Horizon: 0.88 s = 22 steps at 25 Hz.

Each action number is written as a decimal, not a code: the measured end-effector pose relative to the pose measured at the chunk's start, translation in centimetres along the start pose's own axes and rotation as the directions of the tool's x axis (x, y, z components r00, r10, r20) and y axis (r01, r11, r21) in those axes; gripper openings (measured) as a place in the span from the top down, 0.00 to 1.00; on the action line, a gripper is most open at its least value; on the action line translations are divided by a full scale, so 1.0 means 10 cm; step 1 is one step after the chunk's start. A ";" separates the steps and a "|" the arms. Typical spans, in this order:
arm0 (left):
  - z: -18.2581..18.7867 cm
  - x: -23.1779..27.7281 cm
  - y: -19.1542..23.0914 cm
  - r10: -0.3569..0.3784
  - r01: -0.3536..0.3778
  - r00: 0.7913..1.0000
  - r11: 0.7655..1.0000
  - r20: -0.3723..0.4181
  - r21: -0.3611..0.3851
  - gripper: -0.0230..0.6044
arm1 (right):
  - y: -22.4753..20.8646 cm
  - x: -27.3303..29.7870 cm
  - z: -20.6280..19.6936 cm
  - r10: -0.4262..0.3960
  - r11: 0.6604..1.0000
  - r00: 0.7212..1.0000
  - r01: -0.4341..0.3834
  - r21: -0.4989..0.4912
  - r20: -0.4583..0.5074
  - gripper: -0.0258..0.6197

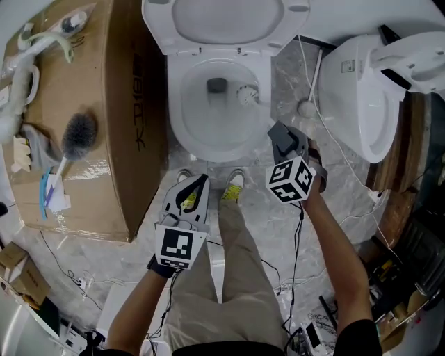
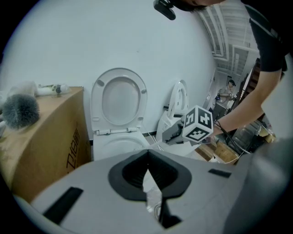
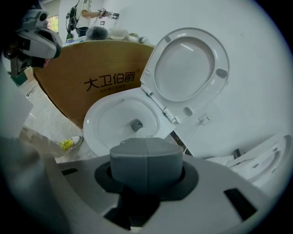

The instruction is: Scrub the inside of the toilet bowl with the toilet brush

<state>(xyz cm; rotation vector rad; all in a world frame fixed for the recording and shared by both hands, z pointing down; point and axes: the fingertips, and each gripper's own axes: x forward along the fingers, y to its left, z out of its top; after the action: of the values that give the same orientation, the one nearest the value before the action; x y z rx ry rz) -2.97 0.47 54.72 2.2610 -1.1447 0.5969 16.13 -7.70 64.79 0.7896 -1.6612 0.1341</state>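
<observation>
The white toilet bowl (image 1: 201, 135) stands at the top middle with its lid (image 1: 226, 21) raised; it also shows in the left gripper view (image 2: 120, 142) and the right gripper view (image 3: 103, 119). A small white bristly round thing (image 1: 247, 94) lies inside beside the grey drain (image 1: 217, 85). A grey fluffy brush (image 1: 78, 132) with a pale handle rests on the cardboard box (image 1: 128, 104), far left of both grippers. My right gripper (image 1: 284, 137) hovers over the bowl's right front rim, shut and holding nothing. My left gripper (image 1: 196, 186) hangs before the bowl, shut and holding nothing.
A second white toilet (image 1: 368, 90) lies at the right, with a thin white rod and a round knob (image 1: 306, 108) between it and the bowl. The person's shoes (image 1: 233, 188) stand at the bowl's front. Cables and clutter cover the marble floor (image 1: 348, 201).
</observation>
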 end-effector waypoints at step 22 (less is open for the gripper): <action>-0.02 -0.01 -0.10 -0.020 0.020 1.000 0.999 -0.006 0.028 0.95 | 1.01 -0.49 -0.22 0.129 0.991 0.991 -0.129 -0.031 -0.028 0.73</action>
<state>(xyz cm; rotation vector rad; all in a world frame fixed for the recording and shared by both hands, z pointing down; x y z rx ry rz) -2.21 1.14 54.53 2.2907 -1.1165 0.6150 12.48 3.06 64.26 0.6535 -1.6859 0.2067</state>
